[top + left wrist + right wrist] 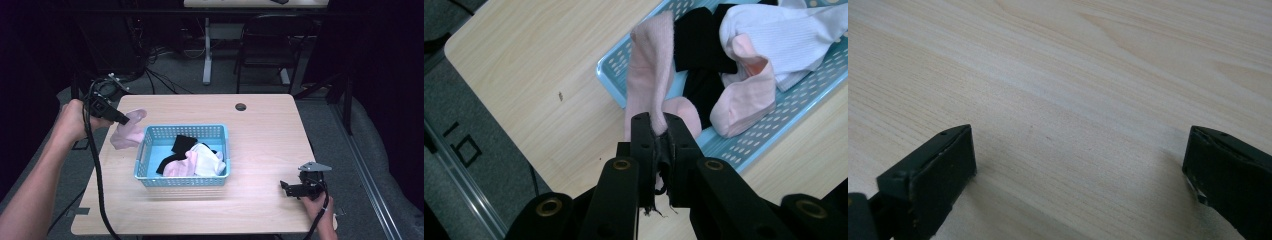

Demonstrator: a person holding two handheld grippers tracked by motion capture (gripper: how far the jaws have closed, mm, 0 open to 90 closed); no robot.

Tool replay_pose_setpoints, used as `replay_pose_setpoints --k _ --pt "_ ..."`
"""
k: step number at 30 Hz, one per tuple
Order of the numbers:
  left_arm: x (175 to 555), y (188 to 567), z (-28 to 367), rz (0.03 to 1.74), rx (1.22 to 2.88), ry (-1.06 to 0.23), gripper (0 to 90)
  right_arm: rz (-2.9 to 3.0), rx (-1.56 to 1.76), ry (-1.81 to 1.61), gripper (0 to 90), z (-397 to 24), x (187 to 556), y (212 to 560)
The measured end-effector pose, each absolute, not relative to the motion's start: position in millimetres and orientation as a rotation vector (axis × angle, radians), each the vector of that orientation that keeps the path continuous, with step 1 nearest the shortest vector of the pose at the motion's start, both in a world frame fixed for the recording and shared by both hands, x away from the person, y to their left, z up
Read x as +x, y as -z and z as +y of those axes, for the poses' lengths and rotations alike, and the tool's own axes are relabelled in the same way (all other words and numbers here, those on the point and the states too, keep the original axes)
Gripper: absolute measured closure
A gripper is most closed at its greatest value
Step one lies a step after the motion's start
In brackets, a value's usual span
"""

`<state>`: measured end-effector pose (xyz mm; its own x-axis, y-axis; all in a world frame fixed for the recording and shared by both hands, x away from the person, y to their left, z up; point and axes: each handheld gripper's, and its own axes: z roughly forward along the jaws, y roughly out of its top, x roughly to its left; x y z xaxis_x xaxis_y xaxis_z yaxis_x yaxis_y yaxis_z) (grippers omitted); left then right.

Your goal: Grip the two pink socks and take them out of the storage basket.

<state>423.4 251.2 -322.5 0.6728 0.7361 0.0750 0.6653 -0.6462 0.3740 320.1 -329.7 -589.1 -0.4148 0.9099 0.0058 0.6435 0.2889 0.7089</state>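
A pink sock (128,131) hangs in the air just left of the blue basket (150,172), with my left gripper (123,120) shut on its upper end. In the left gripper view the pink sock (651,70) is pinched between the two black jaws of the left gripper (659,131) and dangles over the basket's rim (610,75). Inside the basket lie a black sock (181,144), a white sock (209,159) and another pink sock (177,167). My right gripper (295,189) rests low on the table at the right, open with bare wood between its fingers (938,165).
The light wooden table (260,130) has a round cable hole (241,106) at the back. Behind the table stand a black chair (272,42) and a white desk leg (207,50), with cables on the grey floor.
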Motion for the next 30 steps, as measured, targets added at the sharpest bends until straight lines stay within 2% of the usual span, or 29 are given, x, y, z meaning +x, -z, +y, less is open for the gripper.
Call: replay_pose_setpoints --k 16,30 --pt "429.1 349.8 290.8 1.267 2.545 -0.284 84.7 2.163 1.395 -0.903 0.2 -329.8 320.1 589.1" --pt "440.1 416.4 314.0 1.405 2.548 -0.167 84.7 2.166 1.393 -0.9 0.2 -329.9 320.1 589.1"
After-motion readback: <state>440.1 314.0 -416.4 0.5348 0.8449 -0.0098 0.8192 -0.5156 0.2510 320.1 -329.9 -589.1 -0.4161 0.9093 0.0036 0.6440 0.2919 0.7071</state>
